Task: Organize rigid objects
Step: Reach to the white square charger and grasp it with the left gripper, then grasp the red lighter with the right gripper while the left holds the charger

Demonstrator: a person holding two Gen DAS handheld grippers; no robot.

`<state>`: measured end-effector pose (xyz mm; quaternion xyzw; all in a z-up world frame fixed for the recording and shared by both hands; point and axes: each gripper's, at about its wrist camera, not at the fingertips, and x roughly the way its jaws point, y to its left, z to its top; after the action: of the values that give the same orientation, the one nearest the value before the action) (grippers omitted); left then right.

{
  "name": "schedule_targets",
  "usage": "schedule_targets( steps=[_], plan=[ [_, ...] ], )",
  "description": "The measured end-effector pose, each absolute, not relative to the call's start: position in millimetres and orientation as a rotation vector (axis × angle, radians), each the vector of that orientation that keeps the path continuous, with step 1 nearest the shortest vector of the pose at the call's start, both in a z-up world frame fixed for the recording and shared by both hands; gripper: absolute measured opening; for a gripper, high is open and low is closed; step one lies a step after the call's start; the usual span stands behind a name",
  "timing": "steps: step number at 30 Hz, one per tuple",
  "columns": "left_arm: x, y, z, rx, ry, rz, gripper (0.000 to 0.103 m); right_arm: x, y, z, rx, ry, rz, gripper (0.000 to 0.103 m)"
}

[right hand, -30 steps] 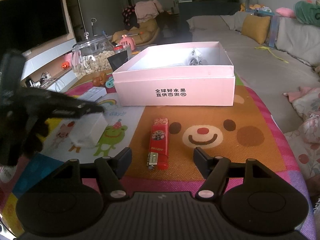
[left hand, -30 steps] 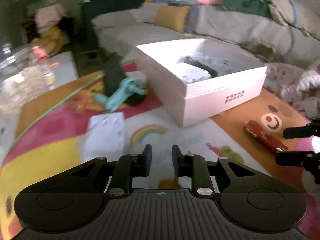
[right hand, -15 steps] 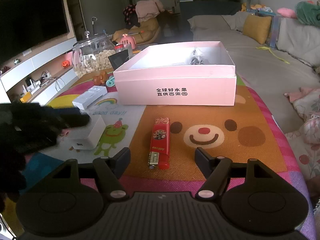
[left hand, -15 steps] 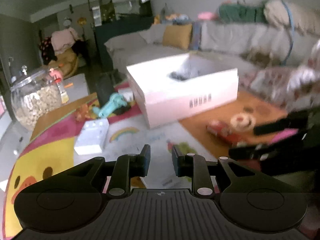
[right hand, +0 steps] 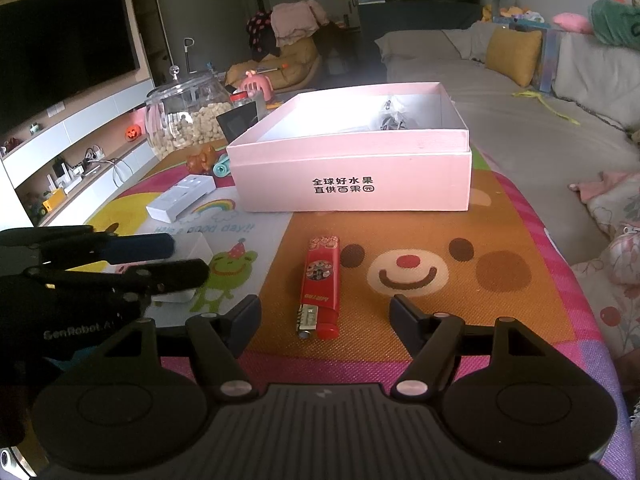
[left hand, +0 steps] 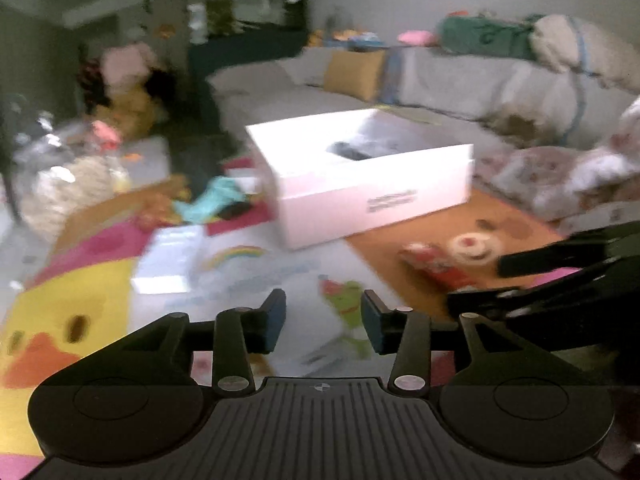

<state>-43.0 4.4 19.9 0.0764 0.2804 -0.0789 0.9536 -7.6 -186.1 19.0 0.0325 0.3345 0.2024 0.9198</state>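
An open pink box (right hand: 352, 184) sits mid-table with dark items inside; it shows blurred in the left wrist view (left hand: 372, 196). A red lighter (right hand: 320, 284) lies on the bear mat just ahead of my open, empty right gripper (right hand: 325, 322). A white charger block (right hand: 188, 268) lies at the left, with my left gripper's fingers (right hand: 160, 258) over it. In the left wrist view my left gripper (left hand: 323, 322) is open and empty above the white block (left hand: 320, 344). A flat white box (right hand: 180, 200) lies left of the pink box.
A glass jar of snacks (right hand: 188, 120), a dark photo frame (right hand: 238, 120), a brown toy (right hand: 202, 160) and a teal toy (right hand: 221, 168) stand behind the white box. A sofa (right hand: 520, 92) runs along the right. The mat's edge (right hand: 560, 248) drops off at the right.
My left gripper has opened wider and swung down over the white block. The right gripper has not moved and the lighter lies where it was.
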Motion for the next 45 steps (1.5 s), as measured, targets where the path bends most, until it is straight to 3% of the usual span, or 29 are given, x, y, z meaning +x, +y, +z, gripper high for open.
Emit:
schedule_targets(
  steps=[3,27,35,42,45],
  plan=[
    [-43,7,13,0.197,0.574,-0.105,0.056,-7,-186,19,0.067,0.688,0.416,0.072],
    [-10,45,7,-0.019,0.68,-0.151,0.053,-6,-185,18,0.062,0.695,0.44,0.081],
    [-11,52,6,-0.042,0.675,-0.172,0.051,0,-182,17,0.083,0.731,0.491,0.103],
    [-11,55,5,-0.067,0.666,-0.178,0.051,0,-168,19,-0.045,0.768,0.506,0.103],
    [-12,54,5,-0.061,0.662,-0.175,0.051,4,-165,26,-0.059,0.752,0.503,0.084]
  ],
)
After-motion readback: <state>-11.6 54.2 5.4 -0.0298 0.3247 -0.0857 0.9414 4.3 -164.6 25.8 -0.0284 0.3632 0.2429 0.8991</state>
